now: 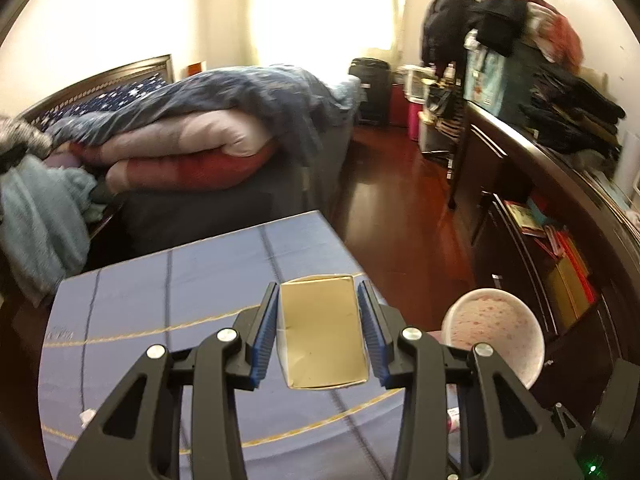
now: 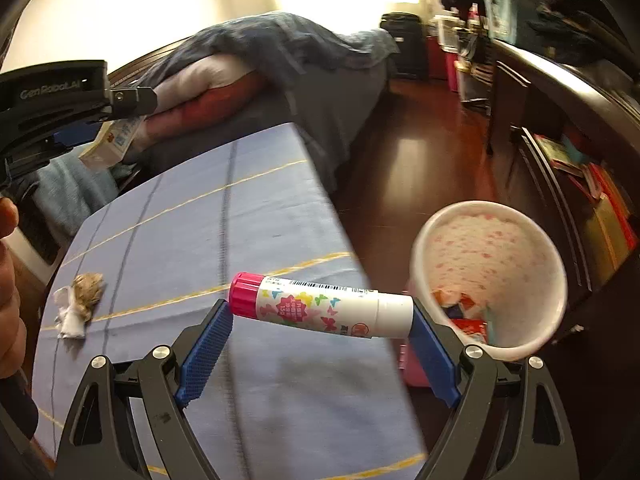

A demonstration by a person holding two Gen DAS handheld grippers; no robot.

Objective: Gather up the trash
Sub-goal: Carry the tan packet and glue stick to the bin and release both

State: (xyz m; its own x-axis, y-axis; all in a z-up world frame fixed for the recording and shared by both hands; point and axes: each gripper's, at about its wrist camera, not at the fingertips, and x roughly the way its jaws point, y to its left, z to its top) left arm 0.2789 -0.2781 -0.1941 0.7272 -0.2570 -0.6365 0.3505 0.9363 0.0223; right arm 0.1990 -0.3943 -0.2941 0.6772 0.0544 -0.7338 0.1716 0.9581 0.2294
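My left gripper (image 1: 318, 300) is shut on a small carton (image 1: 323, 332) with a gold-coloured face, held above the blue tablecloth (image 1: 180, 292). The same carton (image 2: 114, 142) shows in the right wrist view at upper left, under the other tool. My right gripper (image 2: 322, 312) is shut on a glue stick (image 2: 320, 306) with a pink cap, gripped end to end and lying crosswise. A white bin (image 2: 490, 276) with pink spots stands beside the table's right edge, wrappers at its bottom; the same bin (image 1: 496, 330) appears low on the right in the left wrist view. A crumpled tissue with brown fluff (image 2: 78, 304) lies on the cloth at the left.
A bed piled with quilts (image 1: 192, 136) stands beyond the table. A dark dresser (image 1: 532, 184) with clothes on top runs along the right wall. Bare wooden floor (image 1: 392, 208) lies between them. A person's hand (image 2: 8, 292) is at the left edge.
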